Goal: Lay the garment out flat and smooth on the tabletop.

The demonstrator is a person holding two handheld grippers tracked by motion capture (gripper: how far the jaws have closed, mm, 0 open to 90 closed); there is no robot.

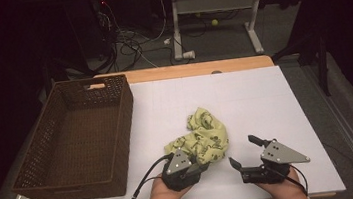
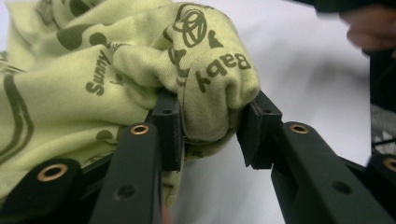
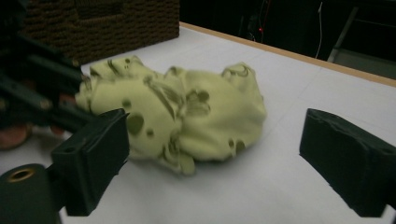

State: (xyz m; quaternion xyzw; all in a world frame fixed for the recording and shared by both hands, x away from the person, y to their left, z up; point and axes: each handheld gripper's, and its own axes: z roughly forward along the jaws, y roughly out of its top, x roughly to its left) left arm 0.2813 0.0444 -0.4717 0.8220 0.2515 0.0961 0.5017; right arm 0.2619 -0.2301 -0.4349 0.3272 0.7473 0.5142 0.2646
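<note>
Holding: the left tool (image 1: 198, 165) squeezes a soft fold of the cloth (image 1: 200, 137) between its two black pads; in the left gripper view the fold (image 2: 210, 88) bulges out between them.
Cloth: thin, stretchy, pale yellow-green with dark printed pictures and words, all crumpled into a lumpy heap.
Where: it lies on the white surface (image 1: 244, 96), near the front edge, between the basket and the right tool.
Right tool: its jaws (image 1: 243, 152) stand wide apart with nothing in them, just beside the cloth and not touching it.
Pads: blocky, dark and dull, maybe rubber; the view is too blurry to be sure.
Basket: brown, woven, box-shaped (image 1: 75, 136), with a bumpy weave, at the left of the surface.
</note>
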